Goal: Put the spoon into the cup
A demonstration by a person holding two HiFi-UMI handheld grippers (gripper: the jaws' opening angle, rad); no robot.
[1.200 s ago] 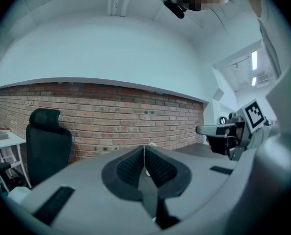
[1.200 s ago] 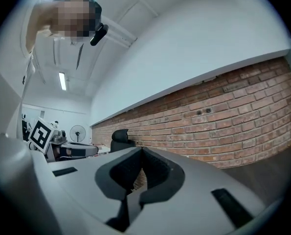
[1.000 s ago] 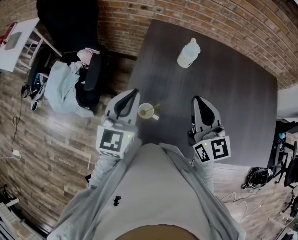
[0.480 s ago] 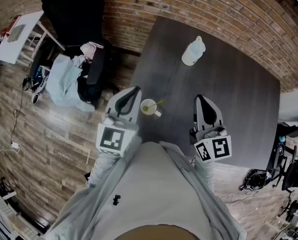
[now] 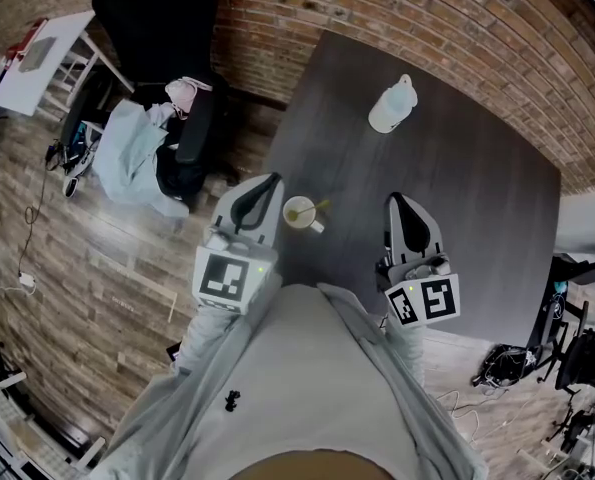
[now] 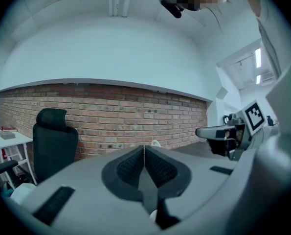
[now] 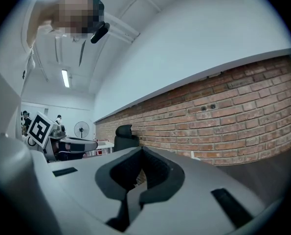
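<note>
While the dark, wood-grained table point(image 5: 457, 188) carries little, a small round white cup point(image 5: 297, 213) stands near its front edge with the spoon point(image 5: 315, 207) inside it. Its slim yellowish handle leans out over the rim. The left gripper point(image 5: 265, 184), just beside the cup, has its ribbed black pads point(image 6: 130, 168) pressed together on nothing. The right gripper point(image 5: 397, 203), well apart, is likewise closed and empty. A white plastic bottle point(image 5: 391, 106) stands farther back.

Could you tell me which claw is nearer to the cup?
Left. The left claw is close beside the cup, on its left in the head view; the right claw lies farther off on its other side.
</note>
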